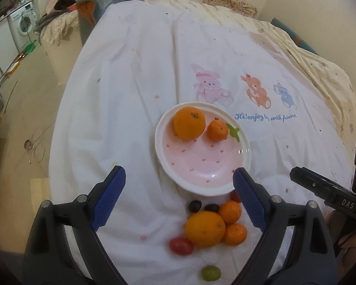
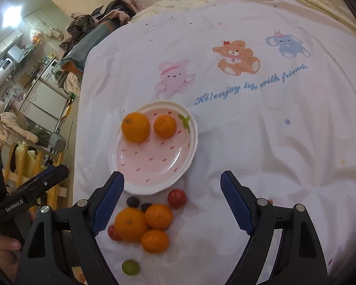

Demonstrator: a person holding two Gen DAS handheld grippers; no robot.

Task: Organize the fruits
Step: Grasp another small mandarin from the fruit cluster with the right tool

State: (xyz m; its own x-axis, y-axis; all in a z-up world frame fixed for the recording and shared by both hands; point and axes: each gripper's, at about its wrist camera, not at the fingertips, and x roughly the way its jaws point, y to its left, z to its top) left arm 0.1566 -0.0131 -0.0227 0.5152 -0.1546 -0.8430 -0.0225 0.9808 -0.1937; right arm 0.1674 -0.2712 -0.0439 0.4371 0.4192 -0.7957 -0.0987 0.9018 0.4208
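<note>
A pink strawberry-pattern plate [image 1: 197,166] [image 2: 154,163] lies on the white quilt. It holds a big orange [image 1: 189,123] [image 2: 135,127] and a small mandarin [image 1: 217,131] [image 2: 165,126]. In front of the plate lies a loose pile: a big orange [image 1: 205,228] [image 2: 130,224], two mandarins [image 1: 230,211] [image 2: 158,216], red cherry tomatoes [image 1: 180,245] [image 2: 177,198], dark grapes [image 1: 194,206] [image 2: 132,201] and a green grape [image 1: 210,273] [image 2: 130,267]. My left gripper [image 1: 179,177] is open and empty above the pile. My right gripper [image 2: 172,181] is open and empty above it too.
The white quilt [image 1: 130,83] with cartoon animals covers the bed. The bed's left edge drops to the floor [image 1: 30,109]. A washing machine [image 1: 23,22] and clutter stand far left. A wooden rack [image 2: 23,161] stands by the bed. The right gripper's body [image 1: 327,192] shows at right.
</note>
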